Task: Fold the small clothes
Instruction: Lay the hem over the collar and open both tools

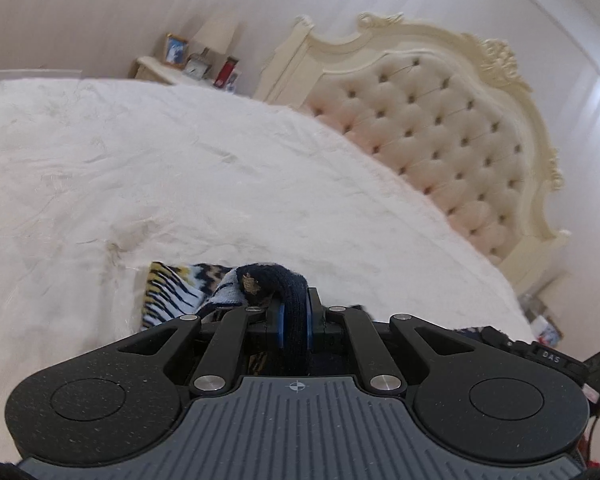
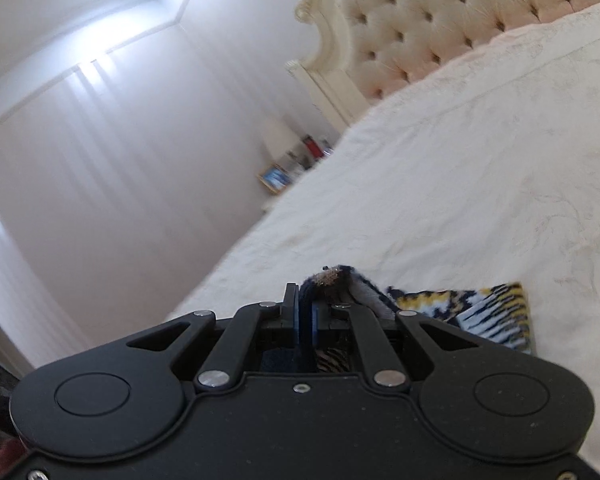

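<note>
A small knitted garment (image 1: 180, 292) with a yellow, navy and white zigzag pattern and a dark navy ribbed edge hangs over the white bed (image 1: 180, 168). My left gripper (image 1: 295, 312) is shut on its navy ribbed edge, which bunches up between the blue pads. In the right wrist view the same garment (image 2: 488, 312) stretches off to the right, and my right gripper (image 2: 305, 312) is shut on another part of its navy edge. Most of the cloth is hidden below both gripper bodies.
The bed's white cover (image 2: 460, 184) spreads out ahead. A cream tufted headboard (image 1: 440, 128) stands at the bed's end. A bedside table (image 1: 168, 70) carries a framed picture, a lamp and small items. Another bedside table (image 2: 292, 152) is beside the pale wall.
</note>
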`<state>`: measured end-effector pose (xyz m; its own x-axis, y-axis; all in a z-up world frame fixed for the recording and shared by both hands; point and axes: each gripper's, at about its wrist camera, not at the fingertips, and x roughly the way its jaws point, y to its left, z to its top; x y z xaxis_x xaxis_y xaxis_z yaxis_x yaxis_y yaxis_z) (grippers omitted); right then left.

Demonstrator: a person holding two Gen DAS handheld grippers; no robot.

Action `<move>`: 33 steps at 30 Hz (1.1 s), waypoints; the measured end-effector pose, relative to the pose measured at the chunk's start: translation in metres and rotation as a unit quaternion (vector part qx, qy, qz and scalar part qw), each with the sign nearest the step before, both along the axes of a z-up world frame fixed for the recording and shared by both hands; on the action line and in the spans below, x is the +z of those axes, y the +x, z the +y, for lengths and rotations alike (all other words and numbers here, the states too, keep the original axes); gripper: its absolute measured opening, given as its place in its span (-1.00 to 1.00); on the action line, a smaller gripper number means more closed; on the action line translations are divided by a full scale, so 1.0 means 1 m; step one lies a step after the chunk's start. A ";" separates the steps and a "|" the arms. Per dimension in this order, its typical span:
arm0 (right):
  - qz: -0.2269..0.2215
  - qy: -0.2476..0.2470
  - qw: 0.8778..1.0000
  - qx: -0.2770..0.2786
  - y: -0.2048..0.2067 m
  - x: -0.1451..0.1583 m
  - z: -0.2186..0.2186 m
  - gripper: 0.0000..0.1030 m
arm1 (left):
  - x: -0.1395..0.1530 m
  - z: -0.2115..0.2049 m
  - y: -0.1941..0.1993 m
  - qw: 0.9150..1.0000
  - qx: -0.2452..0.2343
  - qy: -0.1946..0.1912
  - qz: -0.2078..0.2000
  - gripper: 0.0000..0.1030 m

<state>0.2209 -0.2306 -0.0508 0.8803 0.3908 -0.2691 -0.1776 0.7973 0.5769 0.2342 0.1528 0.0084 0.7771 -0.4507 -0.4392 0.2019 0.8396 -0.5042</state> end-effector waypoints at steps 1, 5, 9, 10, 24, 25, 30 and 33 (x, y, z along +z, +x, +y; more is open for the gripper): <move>0.009 -0.002 1.000 -0.004 0.007 -0.004 0.000 -0.75 | -0.006 -0.001 0.011 1.000 0.001 0.004 0.008 -0.83; 0.042 -0.016 0.999 -0.020 0.035 -0.020 0.004 -0.75 | -0.029 -0.004 0.043 0.999 0.009 0.019 0.040 -0.83; 0.072 -0.036 0.996 -0.042 0.050 -0.032 0.007 -0.75 | -0.045 -0.003 0.066 0.997 0.012 0.027 0.066 -0.70; 0.076 -0.039 0.995 -0.044 0.052 -0.035 0.007 -0.75 | -0.047 -0.001 0.068 0.997 0.013 0.023 0.068 -0.63; 0.055 -0.036 0.993 -0.098 0.035 -0.020 -0.012 0.29 | -0.005 0.018 0.056 0.997 0.035 0.068 0.028 0.43; 0.054 -0.044 0.993 -0.091 0.030 -0.019 -0.010 0.29 | -0.004 0.015 0.052 0.996 0.027 0.080 0.029 0.43; 0.067 -0.108 0.991 -0.047 0.012 -0.020 0.013 0.29 | -0.012 -0.008 0.034 0.989 -0.024 0.141 0.046 0.44; 0.075 -0.146 0.986 -0.019 0.006 -0.026 0.033 0.30 | -0.027 -0.019 0.020 0.981 -0.055 0.177 0.052 0.45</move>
